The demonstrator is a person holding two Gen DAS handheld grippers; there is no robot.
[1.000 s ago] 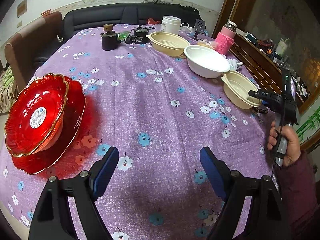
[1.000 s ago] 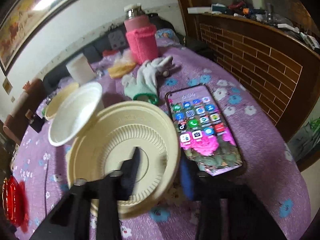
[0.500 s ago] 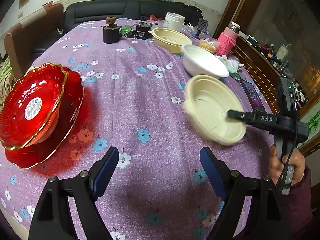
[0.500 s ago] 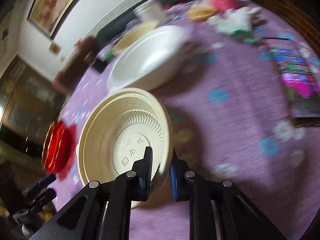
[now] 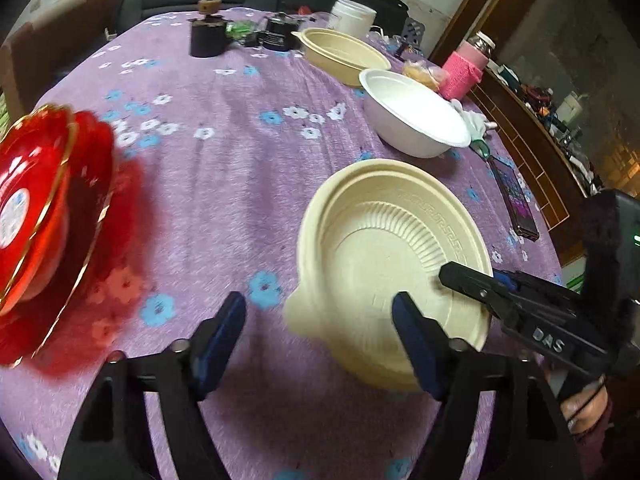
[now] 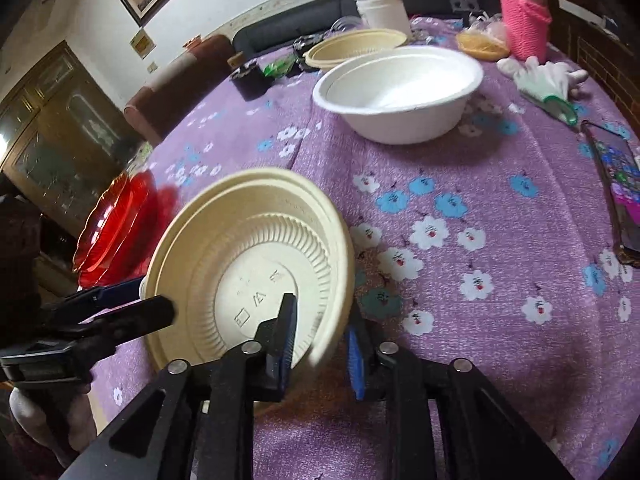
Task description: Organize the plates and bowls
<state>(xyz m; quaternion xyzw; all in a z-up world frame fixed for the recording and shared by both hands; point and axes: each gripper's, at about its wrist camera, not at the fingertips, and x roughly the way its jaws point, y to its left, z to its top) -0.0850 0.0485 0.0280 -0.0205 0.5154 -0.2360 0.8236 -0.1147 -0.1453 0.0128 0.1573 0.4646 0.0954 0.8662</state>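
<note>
Left wrist view, left edge of frame: stack of red scalloped glass plates with gold rims (image 5: 36,216), resting on the worktop with the purple flowered cloth (image 5: 224,168). Same place as a second ago; blurred now, so I cannot say whether the stack is square.

Lower centre: left gripper (image 5: 318,336), jaws closing. One blue pad has come in over the near rim of the cream ribbed plastic bowl (image 5: 394,256), but nothing is pinched between the pads yet.

Change since a second ago: the cream bowl sat at the right edge of the worktop beside the black smartphone (image 5: 516,204). It now hangs tilted above the cloth in the middle lower part of the frame, just in front of the left gripper.

Right of it: right gripper (image 6: 320,354). In the right wrist view its jaws straddle the bowl's rim, one pad inside, one outside, and are easing open; contact looks to hold on the inner pad at least.

Reading: a hand-over or a set-down is in progress. Likely destination is a cream pile, the second cream ribbed bowl (image 5: 344,54) standing at upper centre, behind the white foam bowl (image 5: 416,120), both untouched.

Risk: bowl may drop if the right releases before the left closes.
</note>
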